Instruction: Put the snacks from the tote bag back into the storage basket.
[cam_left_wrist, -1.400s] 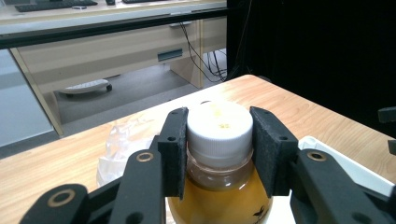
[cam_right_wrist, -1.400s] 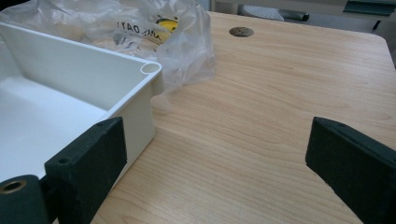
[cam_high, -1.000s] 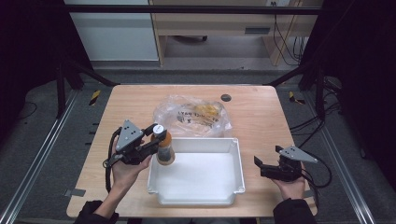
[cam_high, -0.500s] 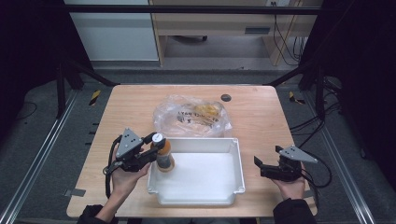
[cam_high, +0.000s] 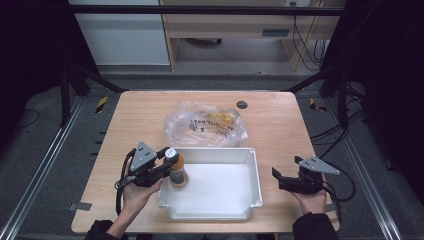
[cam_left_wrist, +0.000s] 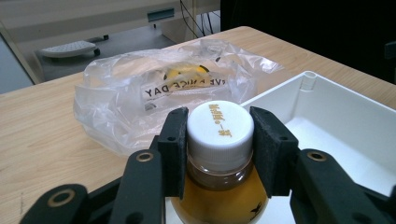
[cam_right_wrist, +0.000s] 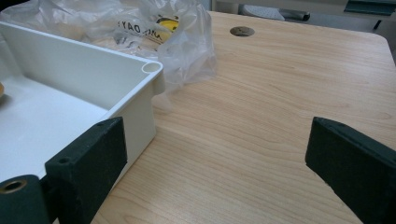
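While clamped at the neck just under its white cap, sits upright at the left end of the white tub: small bottle of amber liquid, pinched from both sides by the pads of the left claw. Seen in the left gripper view as white cap with gold lettering between two black pads, both pressing on the cap's sides, amber body below. Base of bottle inside the tub near its left wall, though whether resting on the floor of the tub or just above it cannot be told. Left hand gripping the tool from the near left edge of the worktop.

Right claw wide open with nothing between its pads, held low over bare wood just right of the tub, well apart from the bottle. Right gripper view: tub corner just beside the left pad, wood grain in the gap.

Beyond the tub, touching its far rim: crumpled clear plastic bag with printed lettering and something yellow inside. Small dark round hole in the worktop just past the bag
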